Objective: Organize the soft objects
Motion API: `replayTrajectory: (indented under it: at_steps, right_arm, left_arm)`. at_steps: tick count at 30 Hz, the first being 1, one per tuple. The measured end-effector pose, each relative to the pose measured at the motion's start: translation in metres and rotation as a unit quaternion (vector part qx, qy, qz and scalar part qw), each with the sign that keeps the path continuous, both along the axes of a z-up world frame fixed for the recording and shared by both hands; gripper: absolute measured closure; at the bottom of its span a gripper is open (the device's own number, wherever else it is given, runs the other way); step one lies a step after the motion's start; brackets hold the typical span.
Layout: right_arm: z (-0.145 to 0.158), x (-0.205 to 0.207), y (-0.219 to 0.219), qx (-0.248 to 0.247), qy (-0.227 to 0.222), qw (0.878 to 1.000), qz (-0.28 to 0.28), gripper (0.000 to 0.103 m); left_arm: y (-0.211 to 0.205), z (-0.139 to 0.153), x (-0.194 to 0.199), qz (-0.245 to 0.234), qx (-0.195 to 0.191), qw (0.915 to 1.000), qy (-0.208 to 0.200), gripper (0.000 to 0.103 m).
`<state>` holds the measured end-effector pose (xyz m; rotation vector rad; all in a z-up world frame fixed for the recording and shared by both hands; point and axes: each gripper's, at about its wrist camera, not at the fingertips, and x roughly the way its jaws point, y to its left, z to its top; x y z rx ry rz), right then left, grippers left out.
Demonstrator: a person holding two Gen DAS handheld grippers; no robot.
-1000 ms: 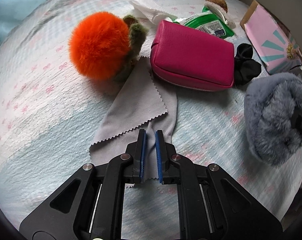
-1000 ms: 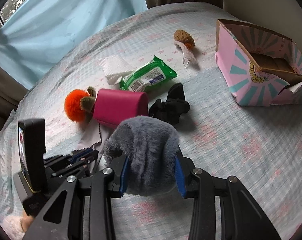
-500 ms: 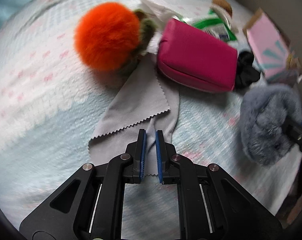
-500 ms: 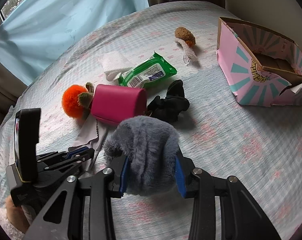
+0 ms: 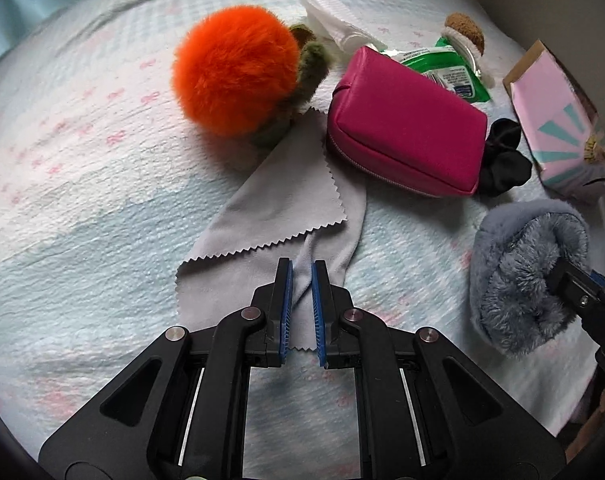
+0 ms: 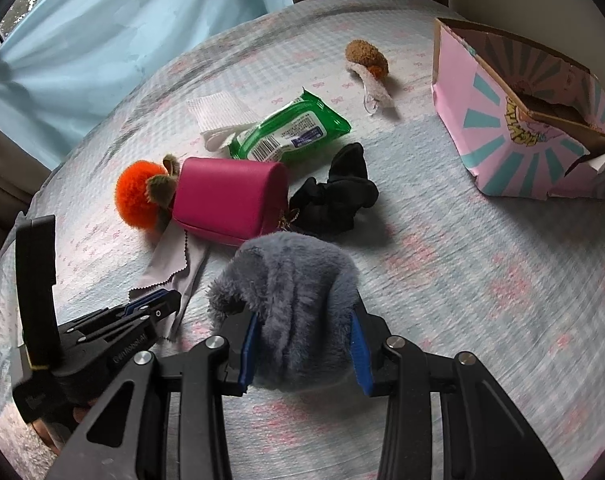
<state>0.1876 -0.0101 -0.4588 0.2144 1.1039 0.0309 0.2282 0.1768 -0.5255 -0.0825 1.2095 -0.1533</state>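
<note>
Both grippers tilt steeply down over the bed: the left gripper [image 5: 301,280] pinches the grey cloth [image 5: 278,200], the right gripper [image 6: 304,344] clamps a fluffy grey slipper [image 6: 298,284].

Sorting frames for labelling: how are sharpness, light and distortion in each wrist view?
Left wrist view: mostly sharp, the orange pom-pom and grey cloth crisp, soft daylight, faint shadows, strong fisheye bending at the rim. Right wrist view: the grey furry item sharp, the bedspread smeared at the lower right, bright curtain, dark corners.
</note>
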Motion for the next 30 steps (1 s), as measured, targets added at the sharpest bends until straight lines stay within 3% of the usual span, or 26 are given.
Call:
replayTrajectory:
  at_steps: [6, 13, 16, 20, 22, 23, 24, 25, 26, 28, 30]
  right_arm:
    - [-0.003, 0.002, 0.004, -0.002, 0.005, 1.000, 0.001, 0.067]
    - [-0.007, 0.000, 0.019, -0.022, 0.012, 1.000, -0.019, 0.067]
    - [-0.007, -0.003, 0.026, -0.038, 0.001, 0.999, -0.029, 0.066]
    - [-0.010, -0.008, 0.025, -0.039, -0.004, 0.997, -0.063, 0.054]
    - [-0.011, -0.013, 0.018, -0.025, -0.017, 0.995, -0.093, 0.040]
    - [-0.010, -0.017, 0.014, -0.019, -0.028, 0.994, -0.108, 0.023]
    - [-0.008, -0.022, 0.010, -0.021, -0.038, 0.991, -0.126, 0.014]
    - [-0.007, -0.024, 0.010, -0.025, -0.043, 0.990, -0.131, 0.006]
    - [-0.004, -0.028, 0.009, -0.036, -0.052, 0.989, -0.134, 0.005]
    - [-0.003, -0.029, 0.010, -0.047, -0.057, 0.988, -0.133, 0.005]
    - [-0.003, -0.029, 0.013, -0.054, -0.050, 0.988, -0.136, 0.005]
  left_arm:
    - [-0.017, 0.000, 0.001, -0.011, 0.043, 0.9990, -0.004, 0.095]
    - [-0.021, -0.001, 0.008, 0.007, 0.044, 0.9989, 0.014, 0.094]
    - [-0.024, 0.001, 0.005, -0.009, 0.065, 0.9978, 0.011, 0.094]
    - [-0.029, 0.004, 0.002, -0.015, 0.086, 0.9962, 0.006, 0.092]
    - [-0.031, 0.006, 0.003, -0.009, 0.113, 0.9935, 0.011, 0.078]
    - [-0.031, 0.007, 0.003, -0.003, 0.132, 0.9911, 0.017, 0.057]
    - [-0.031, 0.009, 0.003, -0.004, 0.146, 0.9890, 0.020, 0.034]
    - [-0.032, 0.009, 0.003, -0.012, 0.151, 0.9881, 0.024, 0.021]
    - [-0.032, 0.008, 0.004, -0.038, 0.132, 0.9897, 0.040, 0.000]
    - [-0.030, 0.001, 0.003, -0.051, 0.087, 0.9921, 0.074, 0.000]
    - [-0.027, -0.017, 0.007, -0.035, 0.068, 0.9872, 0.140, 0.000]
